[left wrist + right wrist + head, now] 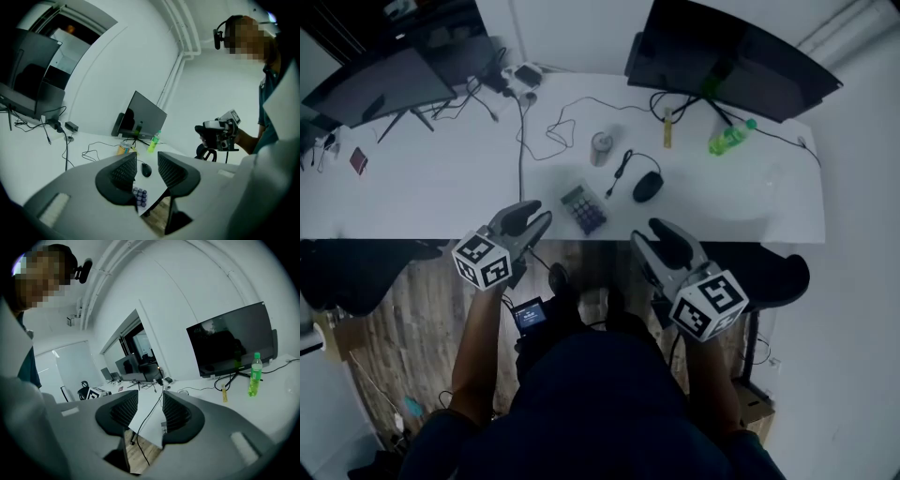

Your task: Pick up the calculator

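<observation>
The calculator (pixel 583 208), grey with rows of dark purple keys, lies flat near the front edge of the white desk (pixel 431 187). My left gripper (pixel 530 221) hovers at that edge, just left of it, jaws apart with nothing between them. In the left gripper view the keys (pixel 139 196) show low between the fingers of this gripper (pixel 147 168). My right gripper (pixel 662 240) is off the desk's front edge, to the right of the calculator, also open and empty. The right gripper view has this gripper (pixel 150 411) looking along the desk edge.
Behind the calculator are a black mouse (pixel 648 186) with its cable, a can (pixel 601 147), a yellow stick (pixel 667 129) and a green bottle (pixel 729 138). Two dark monitors (pixel 731 56) (pixel 380 84) stand at the back. Loose cables (pixel 521 141) cross the desk. Wooden floor lies below the edge.
</observation>
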The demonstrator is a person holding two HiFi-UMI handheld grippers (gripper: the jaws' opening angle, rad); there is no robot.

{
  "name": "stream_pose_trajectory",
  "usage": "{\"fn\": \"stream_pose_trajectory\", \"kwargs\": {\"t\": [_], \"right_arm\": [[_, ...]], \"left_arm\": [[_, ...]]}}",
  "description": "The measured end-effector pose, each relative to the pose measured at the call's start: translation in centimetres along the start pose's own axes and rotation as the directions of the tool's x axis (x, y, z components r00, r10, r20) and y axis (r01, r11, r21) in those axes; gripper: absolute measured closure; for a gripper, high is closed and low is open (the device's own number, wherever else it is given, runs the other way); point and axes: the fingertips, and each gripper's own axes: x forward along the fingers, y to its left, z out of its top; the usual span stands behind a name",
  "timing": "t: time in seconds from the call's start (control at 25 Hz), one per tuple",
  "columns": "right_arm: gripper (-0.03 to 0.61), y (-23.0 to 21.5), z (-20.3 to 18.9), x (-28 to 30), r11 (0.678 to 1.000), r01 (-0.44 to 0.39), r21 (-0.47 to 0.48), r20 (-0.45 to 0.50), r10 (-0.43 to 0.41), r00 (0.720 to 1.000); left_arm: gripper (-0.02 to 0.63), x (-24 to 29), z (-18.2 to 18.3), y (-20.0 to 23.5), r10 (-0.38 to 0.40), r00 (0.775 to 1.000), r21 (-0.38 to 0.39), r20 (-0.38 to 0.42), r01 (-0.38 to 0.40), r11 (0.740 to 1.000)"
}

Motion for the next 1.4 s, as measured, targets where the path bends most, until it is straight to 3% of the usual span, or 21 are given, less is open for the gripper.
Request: {"fn": "stream_pose_trajectory", "kwargs": {"t": [0.36, 0.64, 1.04, 1.4], "right_arm": [[0.431, -0.3, -0.7, 0.2, 0.998, 0.054, 0.022, -0.012, -0.054, 0.998], [0.431, -0.4, -1.2, 0.8, 0.997, 0.074, 0.035, -0.019, -0.073, 0.997], [0.431, -0.8, -1.9, 0.7, 0.994, 0.102, 0.047, -0.033, -0.100, 0.994], [0.431, -1.6, -2.1, 0.5, 0.991, 0.118, 0.055, -0.033, -0.116, 0.993]], "left_arm": [[0.457, 3.9, -4.4, 4.4, -0.013, 0.993, -0.034, -0.116, 0.009, 0.999], [0.431, 6.4, -9.0, 8.5, 0.014, 0.979, -0.100, -0.206, -0.035, 0.994], [0.377, 9.7, -14.3, 11.6, 0.029, 0.944, -0.164, -0.330, -0.088, 0.982], [0.380, 11.7, -17.1, 12.3, 0.025, 0.905, -0.188, -0.424, -0.115, 0.976]]}}
